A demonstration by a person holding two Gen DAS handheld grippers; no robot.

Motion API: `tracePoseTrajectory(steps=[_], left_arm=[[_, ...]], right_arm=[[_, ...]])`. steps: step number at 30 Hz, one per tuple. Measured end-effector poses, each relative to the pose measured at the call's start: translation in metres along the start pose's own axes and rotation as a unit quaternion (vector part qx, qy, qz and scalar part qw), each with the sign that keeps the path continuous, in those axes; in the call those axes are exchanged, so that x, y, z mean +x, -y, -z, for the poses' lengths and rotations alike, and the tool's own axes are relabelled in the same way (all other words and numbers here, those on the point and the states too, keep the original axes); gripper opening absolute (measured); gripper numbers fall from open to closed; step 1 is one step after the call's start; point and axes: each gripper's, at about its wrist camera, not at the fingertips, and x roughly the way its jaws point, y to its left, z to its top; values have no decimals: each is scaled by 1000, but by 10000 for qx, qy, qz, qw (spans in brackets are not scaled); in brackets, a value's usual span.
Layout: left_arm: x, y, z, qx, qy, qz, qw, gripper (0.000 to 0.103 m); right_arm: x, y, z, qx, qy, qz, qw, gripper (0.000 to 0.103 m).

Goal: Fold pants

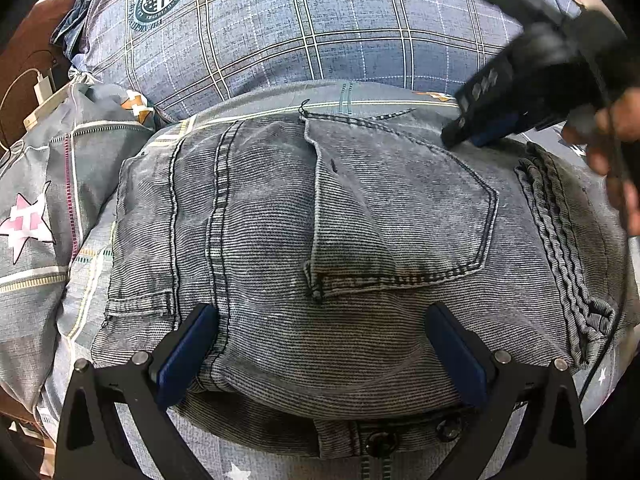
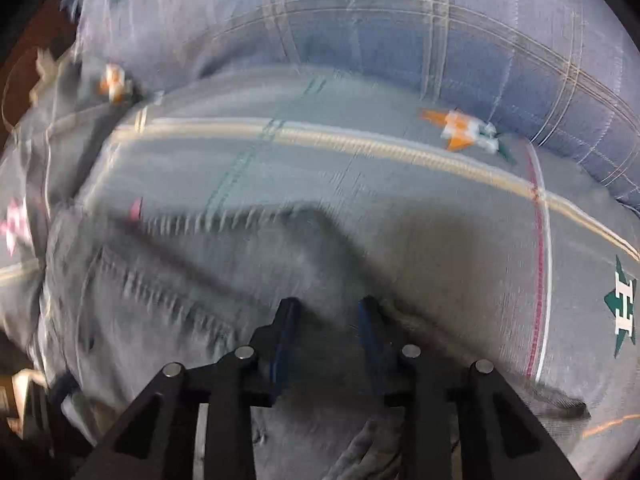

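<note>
Claw states: left claw (image 1: 320, 356) gaped wide over folded jeans (image 1: 304, 220) on the bed; right claw (image 2: 326, 344) part-open, gripping nothing. We judged final smoothing next.

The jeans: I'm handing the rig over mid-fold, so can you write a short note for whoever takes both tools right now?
Left tool: open wide, its fingers straddling the near edge of the folded jeans, not pinching.
Right tool: partly open at the far edge of the jeans, tips down at the denim; nothing is clamped between them.
Jeans: lying on the patterned bedsheet, in front of the plaid pillow, back pocket facing up.
Done: folded into a compact stack.
Left: check the stacked hems on the right side; decide whether one more fold is needed.
</note>
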Motion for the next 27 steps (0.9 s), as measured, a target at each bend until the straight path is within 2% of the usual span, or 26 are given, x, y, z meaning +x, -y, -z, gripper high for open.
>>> tracePoseTrajectory(steps=[1, 4, 6, 7, 8, 9, 11, 12, 15, 18, 21, 22, 24, 27], left_arm=[[0, 0, 0, -2, -4, -12, 10000, 103], [0, 1, 0, -9, -9, -43, 10000, 103], [0, 1, 0, -11, -11, -44, 10000, 103], [0, 1, 0, -6, -13, -43, 10000, 103], [0, 1, 0, -1, -27, -50, 10000, 103], [0, 1, 0, -6, -13, -51, 10000, 103], [-1, 1, 0, -20, -9, -49, 10000, 103], [-1, 1, 0, -21, -14, -63, 10000, 103], [-1, 3, 0, -28, -5, -99, 9999, 103], [-2, 3, 0, -42, 2, -90, 10000, 103], [-3, 3, 2, -32, 28, -88, 10000, 103], [-3, 2, 2, -36, 28, -75, 10000, 103], [-3, 3, 2, -44, 18, -77, 10000, 103], [-4, 3, 1, -38, 23, -100, 9999, 103]], right_arm=[[-6, 2, -1, 184, -36, 42, 9998, 37], [-35, -12, 5, -22, 317, -33, 9995, 37], [-44, -16, 16, -24, 454, -218, 9987, 50], [-36, -15, 22, -74, 330, -235, 9992, 67], [-19, -13, 25, -135, 49, -145, 9998, 69], [-3, -9, 28, -102, -210, -155, 9996, 70], [-18, 1, 29, 234, 63, -405, 9989, 70], [-26, 3, 29, 425, 53, -523, 9977, 70], [-61, -3, 32, 425, 382, -767, 9954, 70], [-66, -9, 42, 490, 355, -1214, 9908, 71], [-21, -10, 49, 618, -306, -1210, 9903, 72], [-30, -9, 49, 690, -26, -1256, 9897, 73], [-41, -9, 47, 868, -195, -1331, 9871, 73], [-61, -13, 50, 695, 42, -1282, 9893, 73]])
